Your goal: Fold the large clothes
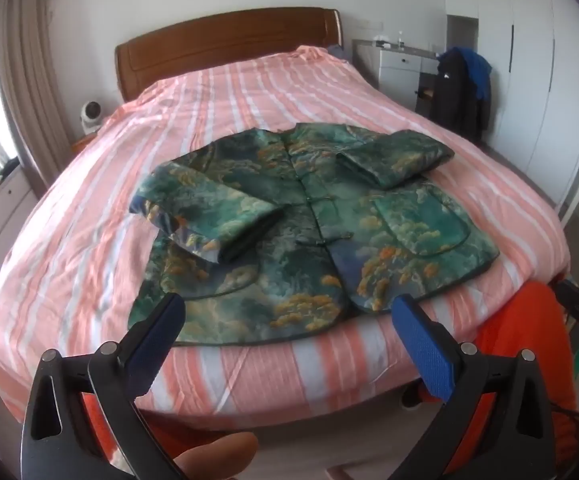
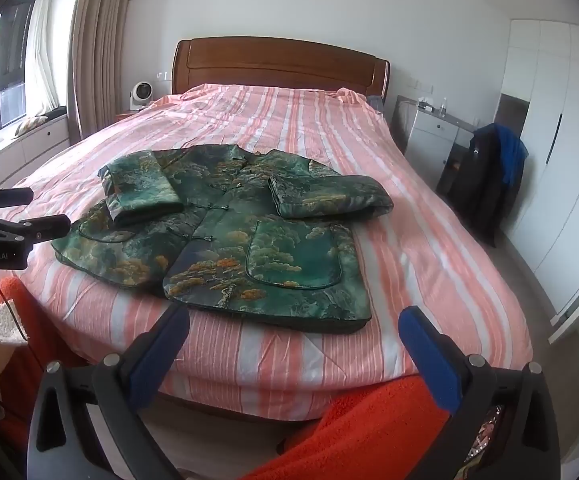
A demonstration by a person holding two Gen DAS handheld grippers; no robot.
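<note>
Jacket: laid flat on bed, both sleeves folded inward. Left tool, right tool: released, empty, held short of hem. Risk: padded sleeves could be dislodged if hem is lifted unevenly.

Both wrist views look down from the foot of the bed toward the headboard; left view sits nearer; both share the jacket.

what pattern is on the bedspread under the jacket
Pink and white stripes running along the bedspread, clearest in the right wrist view.
</note>
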